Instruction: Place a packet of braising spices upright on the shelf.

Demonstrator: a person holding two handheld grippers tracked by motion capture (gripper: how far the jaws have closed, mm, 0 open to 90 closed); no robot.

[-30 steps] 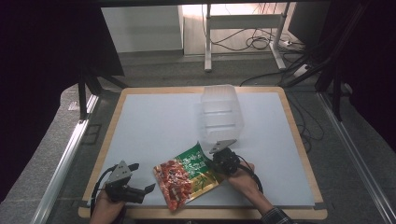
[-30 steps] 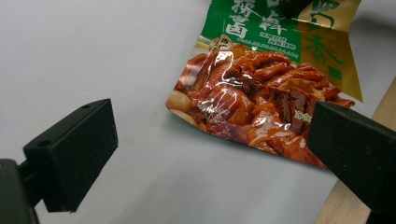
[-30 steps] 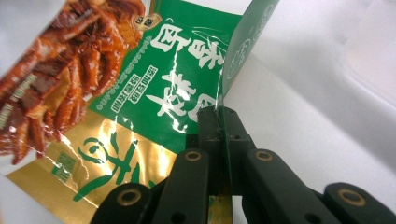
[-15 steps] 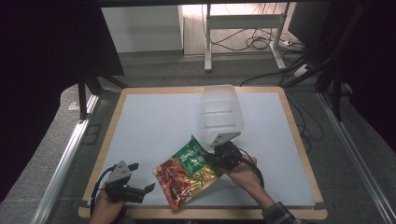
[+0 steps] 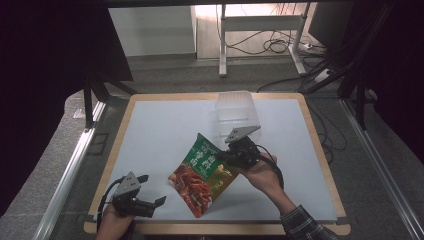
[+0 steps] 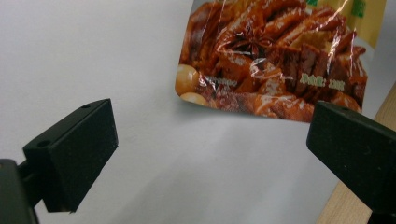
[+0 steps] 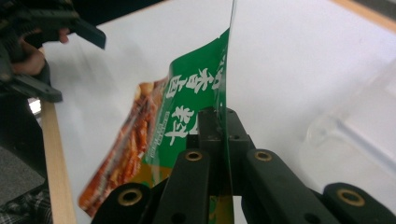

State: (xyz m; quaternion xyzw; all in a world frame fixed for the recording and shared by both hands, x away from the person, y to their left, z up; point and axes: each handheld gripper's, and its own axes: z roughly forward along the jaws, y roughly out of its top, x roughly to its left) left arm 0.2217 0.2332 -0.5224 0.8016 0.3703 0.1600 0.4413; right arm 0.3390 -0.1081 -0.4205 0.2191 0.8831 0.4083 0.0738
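A flat food packet [image 5: 202,172], green at the top and printed with red-brown braised food below, hangs tilted over the white table top. My right gripper [image 5: 231,156] is shut on its right edge; in the right gripper view the two jaws pinch the packet [image 7: 187,121] edge-on. Near the table's front left corner my left gripper [image 5: 152,190] rests open, its jaws wide apart with nothing between them. In the left gripper view the packet's lower end [image 6: 275,60] lies ahead of the open jaws.
A clear plastic container [image 5: 236,111] stands at the back of the white mat [image 5: 165,130], just behind my right hand. The wooden table rim [image 5: 320,150] frames the mat. Metal rails run along both sides of the table.
My right gripper has risen with the packet, lifting its upper end off the mat so it hangs tilted. The left gripper has stayed where it was.
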